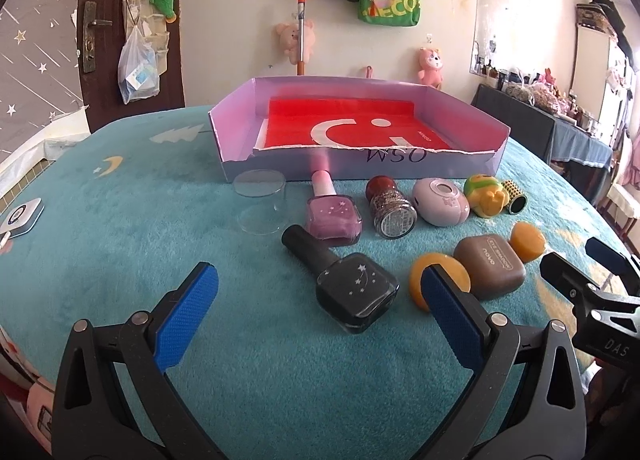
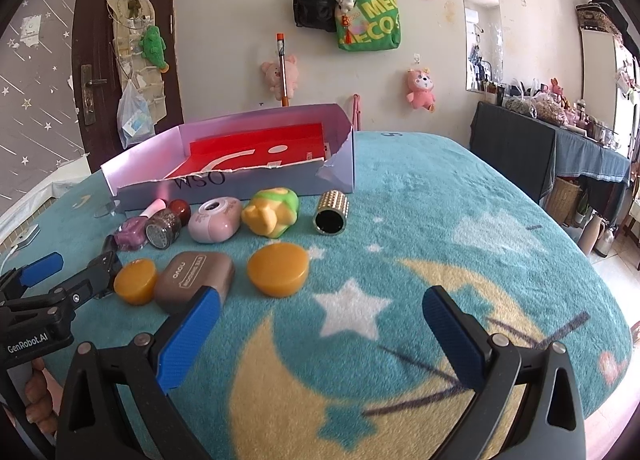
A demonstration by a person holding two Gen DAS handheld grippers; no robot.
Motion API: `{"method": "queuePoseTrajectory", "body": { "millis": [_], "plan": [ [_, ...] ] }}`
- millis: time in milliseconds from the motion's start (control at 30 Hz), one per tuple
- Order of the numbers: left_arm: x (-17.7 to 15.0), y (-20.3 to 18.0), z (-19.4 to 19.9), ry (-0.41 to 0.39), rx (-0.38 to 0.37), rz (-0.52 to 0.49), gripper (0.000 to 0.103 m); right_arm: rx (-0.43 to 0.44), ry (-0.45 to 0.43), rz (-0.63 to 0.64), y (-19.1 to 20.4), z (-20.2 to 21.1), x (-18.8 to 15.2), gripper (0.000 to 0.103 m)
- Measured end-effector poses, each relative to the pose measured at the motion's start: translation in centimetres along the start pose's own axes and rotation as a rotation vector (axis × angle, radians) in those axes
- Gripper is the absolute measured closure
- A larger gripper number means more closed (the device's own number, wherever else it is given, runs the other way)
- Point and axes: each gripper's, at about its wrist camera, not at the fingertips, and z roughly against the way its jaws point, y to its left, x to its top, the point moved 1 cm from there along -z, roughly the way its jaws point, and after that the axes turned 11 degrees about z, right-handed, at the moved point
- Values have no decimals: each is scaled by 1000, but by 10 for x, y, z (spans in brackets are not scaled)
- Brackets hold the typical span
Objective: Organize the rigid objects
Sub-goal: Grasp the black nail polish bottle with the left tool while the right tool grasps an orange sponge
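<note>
- Teal plush blanket [image 2: 420, 199] with moon and star print covers the work surface.
- Left gripper [image 1: 320, 300]: fingers spread wide, empty; the black nail-polish bottle [image 1: 348, 284] lies between them, on its side, long axis running diagonally, cap pointing away and left.
- Right gripper [image 2: 320, 320]: fingers likewise spread, empty, over bare blanket.
- Beyond: brown eyeshadow case [image 2: 196, 280] flanked by two orange pucks.
- Farthest: open cardboard box [image 1: 360, 163], red-lined.
</note>
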Motion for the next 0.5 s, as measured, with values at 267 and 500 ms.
{"method": "queuePoseTrajectory", "body": {
  "millis": [267,500],
  "plan": [
    [9,-5,-14,74,45,11,0,3,3,3,-4,-1,7,0],
    [10,10,-19,116,54,57,0,12,17,8,-9,-5,12,0]
  ]
}}
